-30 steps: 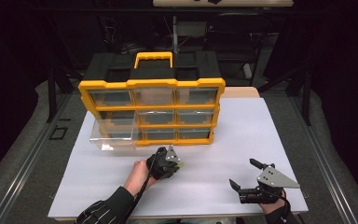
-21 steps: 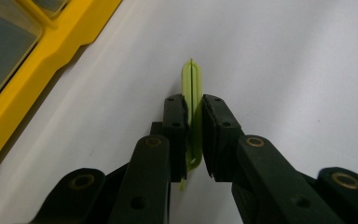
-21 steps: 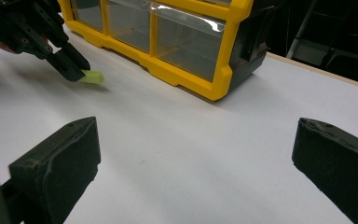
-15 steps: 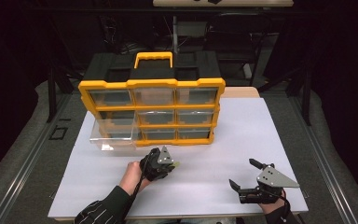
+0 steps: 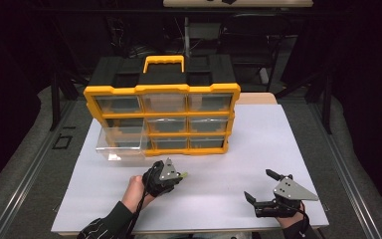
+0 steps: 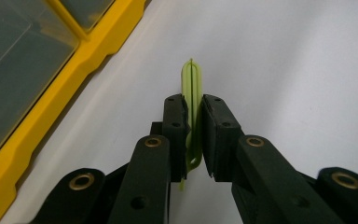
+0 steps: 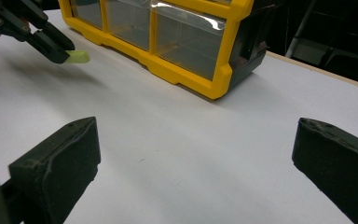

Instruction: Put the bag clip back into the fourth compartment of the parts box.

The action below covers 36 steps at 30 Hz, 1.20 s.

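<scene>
The green clip (image 6: 192, 100) is pinched between the black pads of the left gripper (image 6: 193, 116), above the white worktop (image 5: 219, 169) just in front of the yellow drawer box (image 5: 161, 117). In the left gripper view it is seen edge-on, a thin pale green strip with a slit down its middle; the pads cover its lower half, so its full shape cannot be made out. From the high view it is a tiny pale tip (image 5: 183, 175) poking out of the gripper (image 5: 179, 175), too small to read. In the right gripper view the tip (image 7: 78, 57) shows as a small green block at the far gripper's end (image 7: 67, 55).

Compared with a second ago, the left hand (image 5: 135, 188) and its gripper have drawn back a little from the box toward the near edge of the worktop, the clip still clamped. The right gripper (image 5: 259, 188) has kept its place near the worktop's right front corner, spread wide with nothing between its pads.

Counted: one clip, two grippers, one box with nine clear drawers in three rows of three. One drawer (image 5: 122, 147), at the lower left, stands pulled out; whether anything lies in it cannot be told through the glare.
</scene>
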{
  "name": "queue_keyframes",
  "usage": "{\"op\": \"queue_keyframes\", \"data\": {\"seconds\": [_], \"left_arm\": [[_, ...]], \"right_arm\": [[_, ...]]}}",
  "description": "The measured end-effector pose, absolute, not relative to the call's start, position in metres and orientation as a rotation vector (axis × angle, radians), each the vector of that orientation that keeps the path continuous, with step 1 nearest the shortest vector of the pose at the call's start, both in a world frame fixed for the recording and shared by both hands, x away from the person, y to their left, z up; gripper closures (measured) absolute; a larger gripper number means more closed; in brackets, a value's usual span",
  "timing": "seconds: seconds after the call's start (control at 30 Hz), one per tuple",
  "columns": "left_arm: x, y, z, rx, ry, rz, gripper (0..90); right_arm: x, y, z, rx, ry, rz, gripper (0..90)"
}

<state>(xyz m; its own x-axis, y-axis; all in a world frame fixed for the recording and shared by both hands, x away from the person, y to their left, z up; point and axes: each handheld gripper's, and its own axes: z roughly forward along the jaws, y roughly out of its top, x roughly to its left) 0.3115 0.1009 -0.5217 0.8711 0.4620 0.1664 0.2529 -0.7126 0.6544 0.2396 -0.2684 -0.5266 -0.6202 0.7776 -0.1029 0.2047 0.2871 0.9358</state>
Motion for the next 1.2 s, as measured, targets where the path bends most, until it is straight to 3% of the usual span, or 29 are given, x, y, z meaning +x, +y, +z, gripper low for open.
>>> {"op": "queue_keyframes", "data": {"seconds": [1.2], "left_arm": [[0.29, 0.166, -0.522, 2.309, 0.652, 0.46, 80.7]], "right_arm": [[0.245, -0.266, -0.531, 0.897, 2.036, 1.313, 0.4]]}}
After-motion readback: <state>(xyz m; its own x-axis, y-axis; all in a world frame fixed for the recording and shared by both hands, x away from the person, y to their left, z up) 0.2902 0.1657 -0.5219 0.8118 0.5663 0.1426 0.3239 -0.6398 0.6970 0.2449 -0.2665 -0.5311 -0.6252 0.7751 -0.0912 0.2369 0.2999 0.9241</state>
